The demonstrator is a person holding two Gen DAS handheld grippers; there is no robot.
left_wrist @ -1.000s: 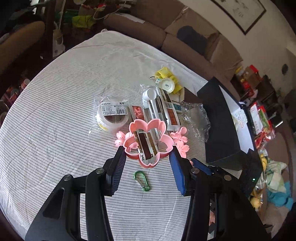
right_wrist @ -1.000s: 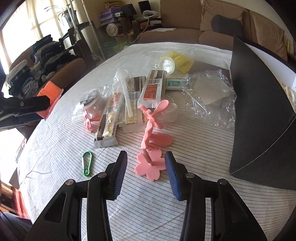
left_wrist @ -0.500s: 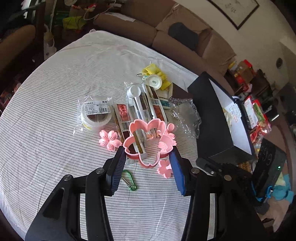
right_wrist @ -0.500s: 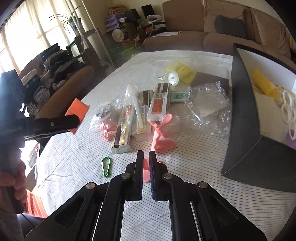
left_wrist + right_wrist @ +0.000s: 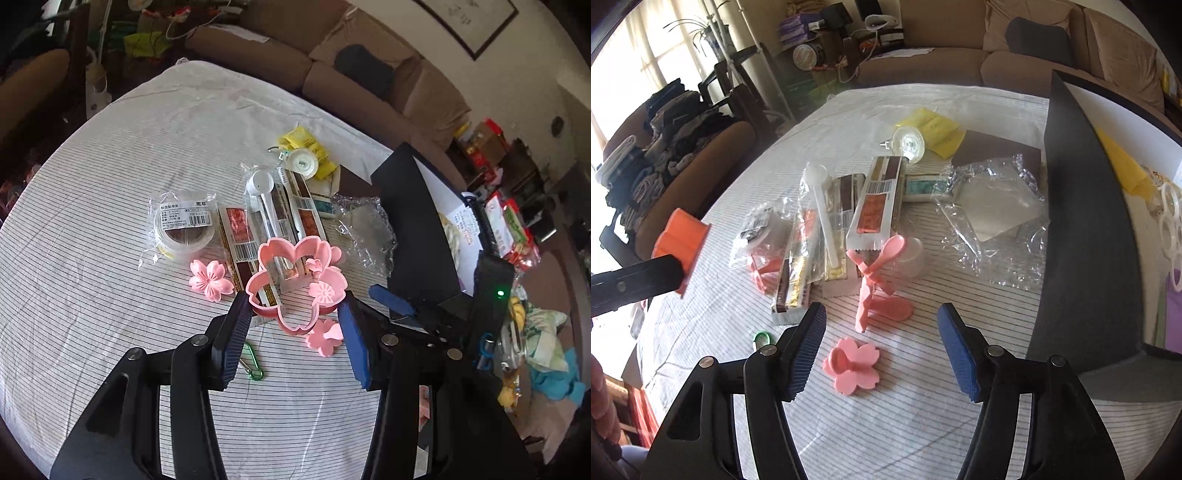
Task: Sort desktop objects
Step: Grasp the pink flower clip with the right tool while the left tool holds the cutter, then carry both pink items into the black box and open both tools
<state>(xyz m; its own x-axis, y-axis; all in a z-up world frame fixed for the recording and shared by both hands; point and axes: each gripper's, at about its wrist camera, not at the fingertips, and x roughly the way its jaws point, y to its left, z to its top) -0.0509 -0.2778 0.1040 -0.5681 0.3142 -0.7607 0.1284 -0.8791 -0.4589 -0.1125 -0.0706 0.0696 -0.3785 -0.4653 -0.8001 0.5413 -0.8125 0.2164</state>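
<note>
Most of the sorting remained: the counter (image 5: 92,184) still carried packets, tape and pink flowers beside the black box (image 5: 1082,229), which already held a few pieces. The left tool (image 5: 295,306) gripped the flower-shaped cutter (image 5: 295,280). The right tool (image 5: 882,345), jaws just opened, stood wide and empty over a pink flower (image 5: 855,369).

Ahead of the right gripper (image 5: 882,350) only the flat pink flower (image 5: 854,367) lies on open striped cloth (image 5: 886,435), while the tall black box (image 5: 1082,229) walls its right side and packets (image 5: 875,203) with a pink spoon stand (image 5: 875,280) crowd beyond it.
</note>
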